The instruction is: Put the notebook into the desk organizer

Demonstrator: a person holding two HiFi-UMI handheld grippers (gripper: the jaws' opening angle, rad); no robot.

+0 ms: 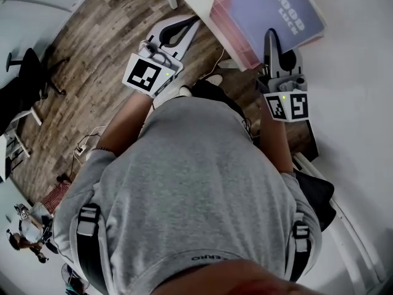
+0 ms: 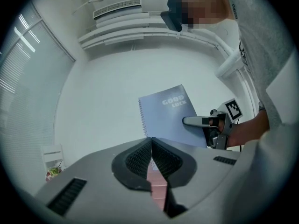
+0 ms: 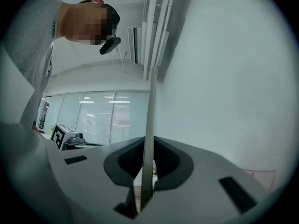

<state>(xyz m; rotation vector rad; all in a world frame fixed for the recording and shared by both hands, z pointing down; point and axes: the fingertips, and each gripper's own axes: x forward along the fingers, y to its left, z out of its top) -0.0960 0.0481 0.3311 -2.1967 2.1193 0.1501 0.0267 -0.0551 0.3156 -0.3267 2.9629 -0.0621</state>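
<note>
Notebook in carry; insertion into organizer judged not yet done.
Right gripper (image 1: 271, 39) is clenched on the near edge of the lavender-blue spiral-bound notebook (image 1: 276, 11), cover printed "GOOD LUCK", flat and unmarked. The notebook is held over the pink plastic desk organizer (image 1: 228, 23), far right on the white table (image 1: 356, 72). Left gripper (image 1: 184, 29) is closed on nothing. Next move calls for aligning the notebook with a slot, lowering it, then releasing.

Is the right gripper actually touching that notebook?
Touching. The right gripper has its jaws clamped on the notebook, seen edge-on in its own view.
</note>
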